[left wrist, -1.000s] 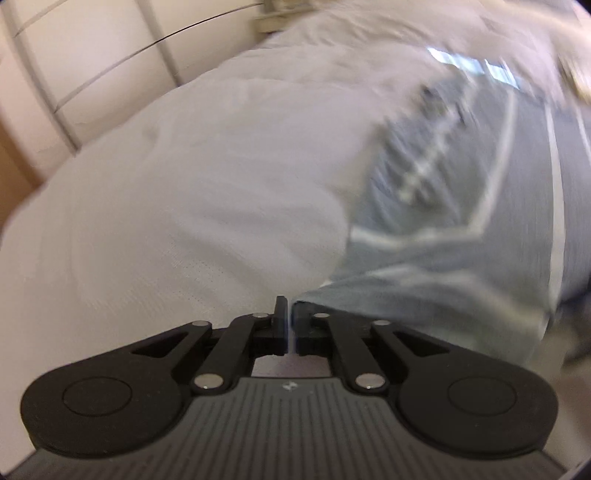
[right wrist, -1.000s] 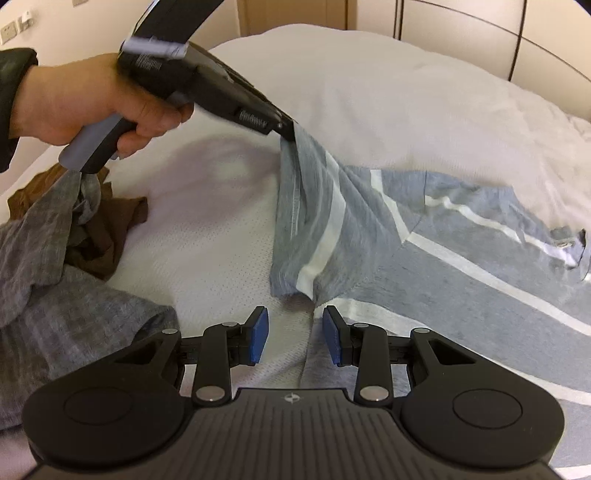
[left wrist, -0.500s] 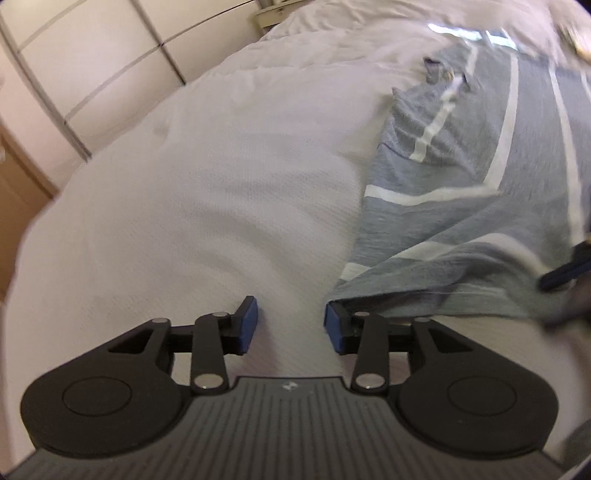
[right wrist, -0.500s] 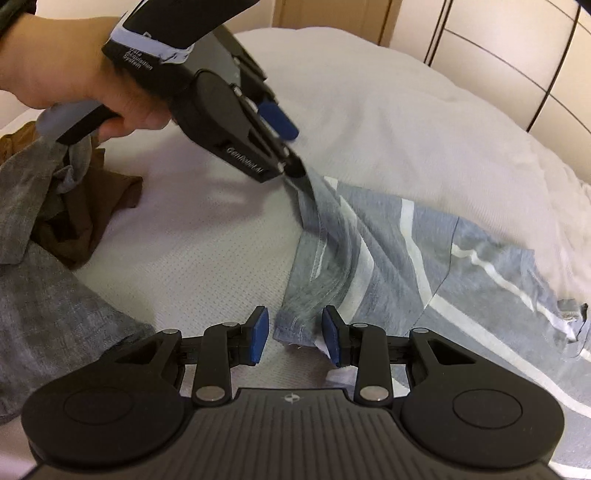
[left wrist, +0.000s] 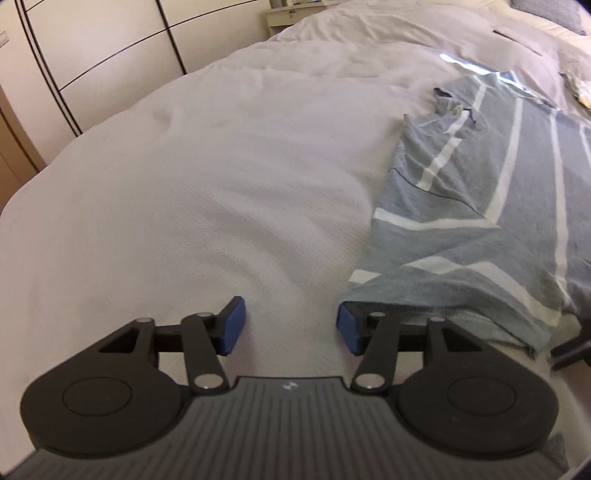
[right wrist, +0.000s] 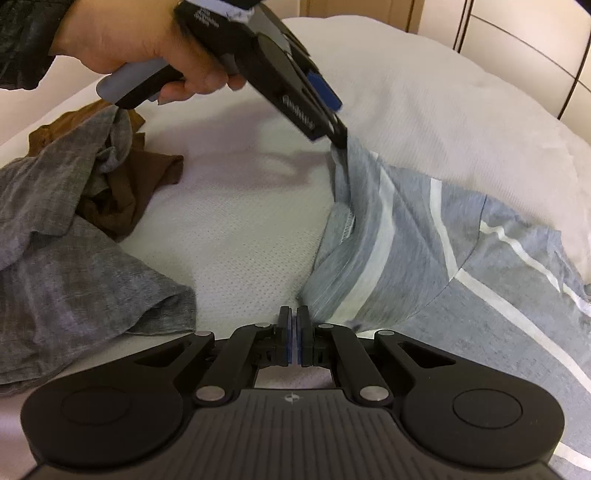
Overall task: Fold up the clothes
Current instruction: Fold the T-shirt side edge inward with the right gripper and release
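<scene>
A grey T-shirt with white stripes (left wrist: pixel 480 206) lies on the white bed; it also shows in the right wrist view (right wrist: pixel 424 251). My left gripper (left wrist: pixel 290 325) is open; its right finger touches the shirt's hem corner, which drapes over it. In the right wrist view the left gripper (right wrist: pixel 334 122) hangs above the bed with the shirt edge hanging from one fingertip. My right gripper (right wrist: pixel 294 338) is shut right beside the shirt's near hem corner; whether cloth is between the pads I cannot tell.
A dark grey garment (right wrist: pixel 66 236) and a brown garment (right wrist: pixel 125 184) lie crumpled on the bed at left. A wardrobe (left wrist: pixel 92 48) stands behind the bed, with a bedside cabinet (left wrist: pixel 291 14) at the far end. White bedding (left wrist: pixel 184 184) spreads left of the shirt.
My left gripper opened from shut and its jaws spread wider. My right gripper closed from open beside the shirt's near hem corner.
</scene>
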Available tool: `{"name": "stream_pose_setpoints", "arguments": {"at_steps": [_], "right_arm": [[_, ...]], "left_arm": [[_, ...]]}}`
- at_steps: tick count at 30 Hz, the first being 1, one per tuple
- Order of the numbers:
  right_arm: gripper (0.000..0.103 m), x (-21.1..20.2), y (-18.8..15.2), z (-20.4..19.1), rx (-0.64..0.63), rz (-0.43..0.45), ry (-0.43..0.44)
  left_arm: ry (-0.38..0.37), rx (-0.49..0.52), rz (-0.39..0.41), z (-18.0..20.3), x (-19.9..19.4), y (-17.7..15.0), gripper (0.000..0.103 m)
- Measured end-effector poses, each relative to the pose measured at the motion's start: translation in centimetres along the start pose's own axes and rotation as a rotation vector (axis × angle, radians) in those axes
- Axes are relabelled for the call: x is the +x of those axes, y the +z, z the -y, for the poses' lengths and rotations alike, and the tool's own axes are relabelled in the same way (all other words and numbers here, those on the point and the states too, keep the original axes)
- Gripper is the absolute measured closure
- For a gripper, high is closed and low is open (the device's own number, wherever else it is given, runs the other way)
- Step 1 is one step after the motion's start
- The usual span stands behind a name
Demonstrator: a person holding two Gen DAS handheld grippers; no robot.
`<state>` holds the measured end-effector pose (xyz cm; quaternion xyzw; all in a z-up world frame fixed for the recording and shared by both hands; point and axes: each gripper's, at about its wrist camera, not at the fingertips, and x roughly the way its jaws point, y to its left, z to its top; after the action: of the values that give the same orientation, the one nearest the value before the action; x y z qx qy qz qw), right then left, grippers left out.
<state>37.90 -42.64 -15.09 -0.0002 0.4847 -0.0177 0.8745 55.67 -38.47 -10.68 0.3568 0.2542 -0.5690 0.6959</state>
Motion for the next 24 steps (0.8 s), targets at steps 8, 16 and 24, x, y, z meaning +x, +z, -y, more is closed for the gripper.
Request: {"name": "stream_pose_setpoints", "arguments": {"at_steps": [8,16,24], "right_arm": [[0.088,-1.2,0.9,0.6,0.069,0.072,-0.050],[0.085,1.5,2.1,1.9,0.168,0.027,-0.086],[0.103,1.7,1.7,2.5,0.217,0.018,-0.074]], "left_arm": [[0.116,0.125,0.018,1.9,0.5,0.0,0.047],[0.242,0.429,0.022,6.1,2.9,0.1,0.050],[0.158,0.402,0.074,4.5,-0.2,-0.9,0.046]]}}
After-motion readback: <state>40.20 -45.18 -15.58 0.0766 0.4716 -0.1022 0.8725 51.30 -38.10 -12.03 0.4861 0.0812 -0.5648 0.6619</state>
